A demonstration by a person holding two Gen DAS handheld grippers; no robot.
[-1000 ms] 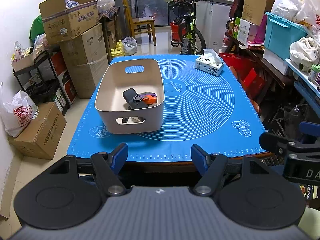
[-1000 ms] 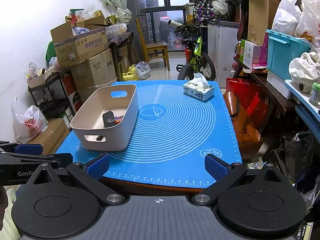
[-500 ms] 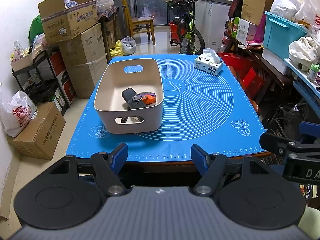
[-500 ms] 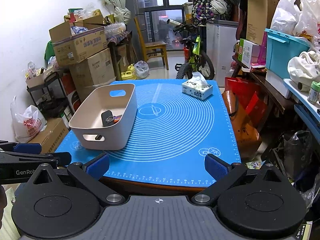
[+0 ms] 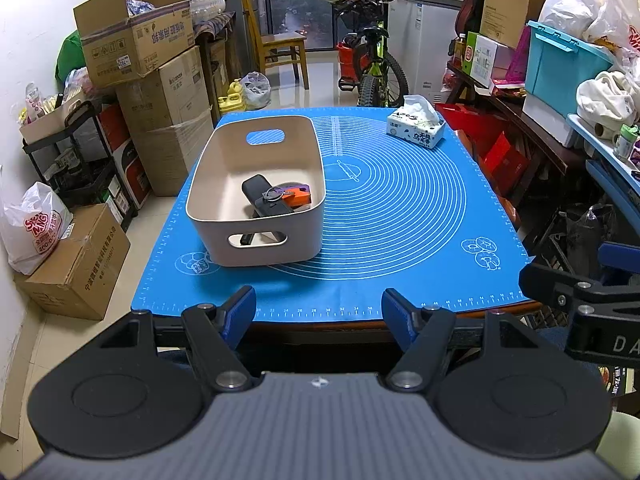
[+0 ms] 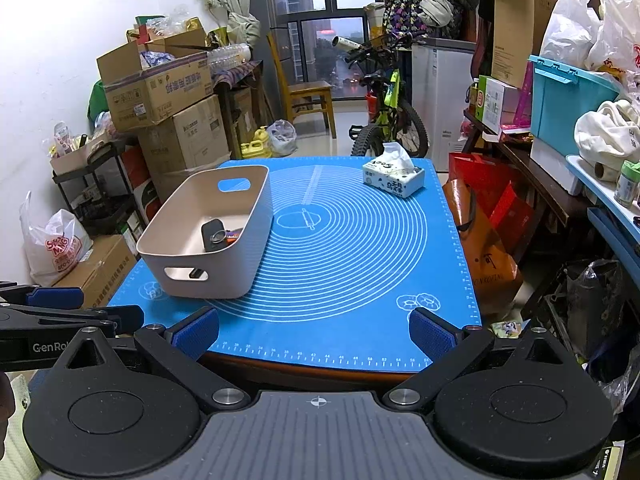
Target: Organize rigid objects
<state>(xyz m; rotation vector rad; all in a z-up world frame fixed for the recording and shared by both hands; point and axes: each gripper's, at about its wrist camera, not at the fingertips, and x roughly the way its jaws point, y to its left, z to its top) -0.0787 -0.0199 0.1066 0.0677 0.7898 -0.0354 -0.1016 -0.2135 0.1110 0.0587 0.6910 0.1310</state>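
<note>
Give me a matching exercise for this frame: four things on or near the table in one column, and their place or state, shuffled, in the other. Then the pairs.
Things:
1. beige bin
2. tissue box
3. black remote
4. left gripper

Places or states:
A. lying inside the bin, beside an orange item
B. open and empty, at the near table edge
C. on the blue mat's far right corner
D. standing on the left side of the mat

Pairs: 1-D, 2-C, 3-A, 4-B
</note>
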